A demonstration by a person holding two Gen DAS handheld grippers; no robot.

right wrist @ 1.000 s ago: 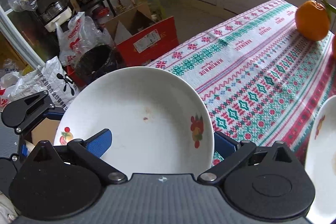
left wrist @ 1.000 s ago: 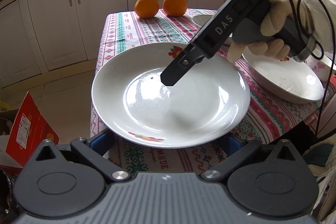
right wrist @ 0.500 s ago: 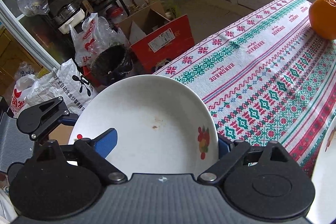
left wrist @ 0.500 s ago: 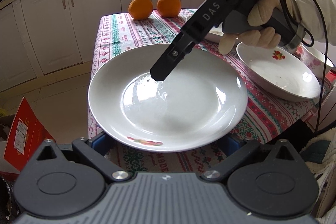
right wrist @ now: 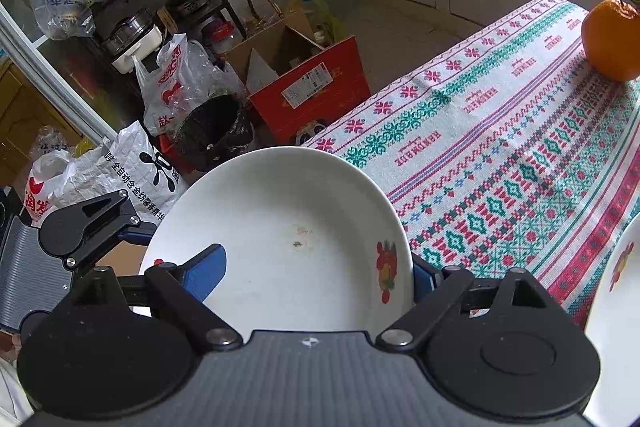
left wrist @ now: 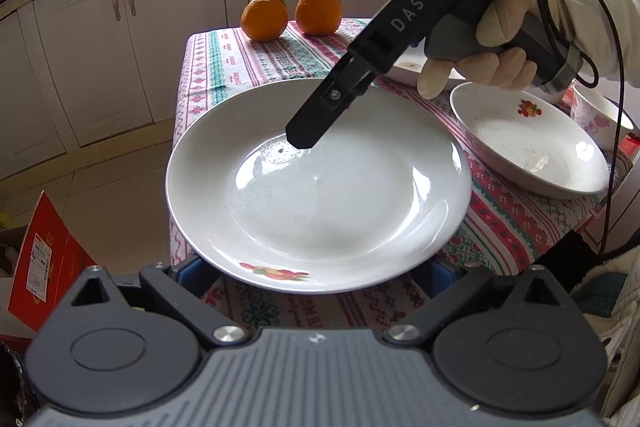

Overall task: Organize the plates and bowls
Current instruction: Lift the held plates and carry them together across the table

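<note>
A white plate (left wrist: 320, 195) with a small fruit print sticks out over the near left corner of the table. Its near rim lies over the blue fingers of my left gripper (left wrist: 314, 269), which stands wide open beneath it. My right gripper (left wrist: 308, 133), in a gloved hand (left wrist: 500, 39), comes down from the upper right with one finger on the plate's well; its other finger is hidden. In the right wrist view the plate (right wrist: 280, 235) sits in the right gripper (right wrist: 312, 275), one blue pad inside and one outside the rim, shut on it.
A deeper white dish (left wrist: 532, 143) and a pink-flowered bowl (left wrist: 600, 123) stand at the right on the patterned tablecloth (left wrist: 248, 67). Two oranges (left wrist: 264, 17) sit at the far end. A red box (right wrist: 308, 83), bags and a bin lie on the floor left of the table.
The right gripper's fingers have drawn in onto the plate. Its finger in the plate's well has slid slightly toward the far left. The left gripper and the plate have hardly moved.
</note>
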